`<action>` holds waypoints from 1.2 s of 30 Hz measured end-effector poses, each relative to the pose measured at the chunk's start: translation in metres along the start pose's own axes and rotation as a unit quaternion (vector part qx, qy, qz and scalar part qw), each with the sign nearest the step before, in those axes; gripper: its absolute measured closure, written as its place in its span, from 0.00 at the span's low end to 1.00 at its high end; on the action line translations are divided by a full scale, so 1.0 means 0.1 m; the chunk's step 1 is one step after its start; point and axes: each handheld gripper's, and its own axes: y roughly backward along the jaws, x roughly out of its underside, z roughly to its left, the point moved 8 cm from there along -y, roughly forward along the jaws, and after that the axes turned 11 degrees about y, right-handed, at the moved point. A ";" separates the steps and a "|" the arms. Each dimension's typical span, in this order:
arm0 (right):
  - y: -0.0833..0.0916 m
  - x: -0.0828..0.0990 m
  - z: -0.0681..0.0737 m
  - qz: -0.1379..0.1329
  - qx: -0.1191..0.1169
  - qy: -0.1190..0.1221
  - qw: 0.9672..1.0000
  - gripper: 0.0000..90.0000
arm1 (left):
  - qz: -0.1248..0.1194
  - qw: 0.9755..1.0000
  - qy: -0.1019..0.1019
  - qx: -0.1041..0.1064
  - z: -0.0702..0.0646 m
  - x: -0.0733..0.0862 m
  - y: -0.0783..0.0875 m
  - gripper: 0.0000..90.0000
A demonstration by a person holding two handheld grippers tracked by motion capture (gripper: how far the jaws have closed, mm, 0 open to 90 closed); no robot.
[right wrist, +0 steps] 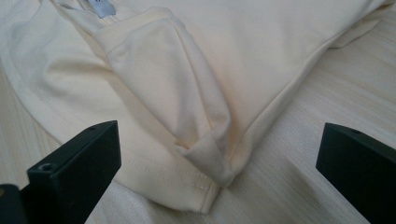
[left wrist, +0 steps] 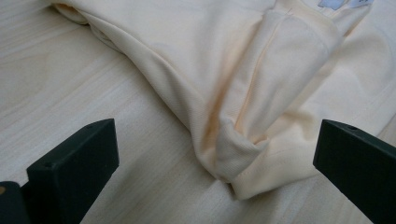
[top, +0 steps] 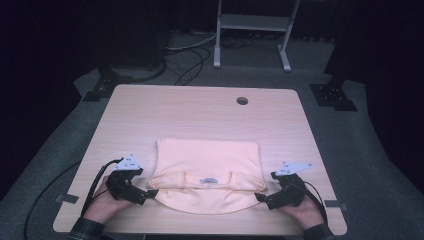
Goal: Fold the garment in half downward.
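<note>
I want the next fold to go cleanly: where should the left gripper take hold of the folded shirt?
Probably the shirt's layered corner nearest the open left gripper, approached from the shirt's left edge; it juts out, slightly raised off the table.

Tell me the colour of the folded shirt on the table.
Pale peach-yellow shirt, plain, no pattern; clearest in the high view.

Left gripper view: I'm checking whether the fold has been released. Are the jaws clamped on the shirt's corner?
No, the left gripper stands wide open, the yellow shirt corner lying loose between its jaws.
</note>
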 end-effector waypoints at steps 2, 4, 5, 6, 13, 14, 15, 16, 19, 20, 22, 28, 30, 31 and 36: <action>0.00 -0.01 0.00 0.000 0.000 0.001 1.000 0.00 | -0.002 1.000 -0.002 0.000 0.00 -0.01 0.00 0.00; -0.01 -0.01 0.00 0.001 0.002 0.003 1.000 0.00 | -0.004 1.000 -0.005 -0.003 0.00 -0.01 0.00 0.00; -0.01 -0.01 0.01 0.001 0.003 0.004 1.000 0.00 | -0.005 1.000 -0.004 -0.002 0.00 -0.02 0.00 0.00; 0.00 -0.01 0.00 0.000 0.004 0.003 1.000 0.00 | -0.005 1.000 -0.005 -0.002 0.00 -0.02 0.00 0.00; 0.05 -0.05 -0.04 -0.012 0.014 -0.008 1.000 0.00 | -0.025 1.000 -0.003 0.000 0.02 -0.17 0.03 0.00; 0.06 -0.06 -0.06 -0.014 0.017 -0.011 1.000 0.00 | -0.027 1.000 -0.003 -0.002 0.04 -0.20 0.03 0.00; 0.07 -0.08 -0.09 -0.018 0.023 -0.014 0.999 0.00 | -0.028 1.000 -0.006 -0.005 0.05 -0.23 0.03 0.00; 0.07 -0.11 -0.13 -0.021 0.031 -0.017 0.999 0.00 | -0.032 0.999 -0.006 -0.008 0.07 -0.26 0.03 0.00; 0.07 -0.18 -0.26 -0.029 0.057 -0.027 0.998 0.00 | -0.051 0.999 0.000 -0.011 0.14 -0.39 0.05 0.00; 0.06 -0.20 -0.32 -0.028 0.065 -0.029 0.997 0.00 | -0.053 0.998 0.003 -0.015 0.17 -0.43 0.05 0.00; 0.03 -0.24 -0.44 -0.023 0.082 -0.039 0.996 0.00 | -0.057 0.998 0.006 -0.026 0.25 -0.50 0.04 0.00; -0.14 -0.25 -0.67 0.003 0.097 -0.060 0.994 0.00 | -0.060 0.997 0.042 -0.035 0.46 -0.63 -0.07 0.00; -0.19 -0.23 -0.69 0.010 0.095 -0.061 0.994 0.00 | -0.048 0.997 0.045 -0.038 0.49 -0.60 -0.13 0.00; -0.20 -0.21 -0.69 0.015 0.097 -0.059 0.993 0.00 | -0.039 0.997 0.045 -0.039 0.49 -0.58 -0.16 0.00; -0.22 -0.21 -0.69 0.016 0.099 -0.053 0.994 0.00 | -0.024 0.998 0.037 -0.034 0.44 -0.53 -0.19 0.00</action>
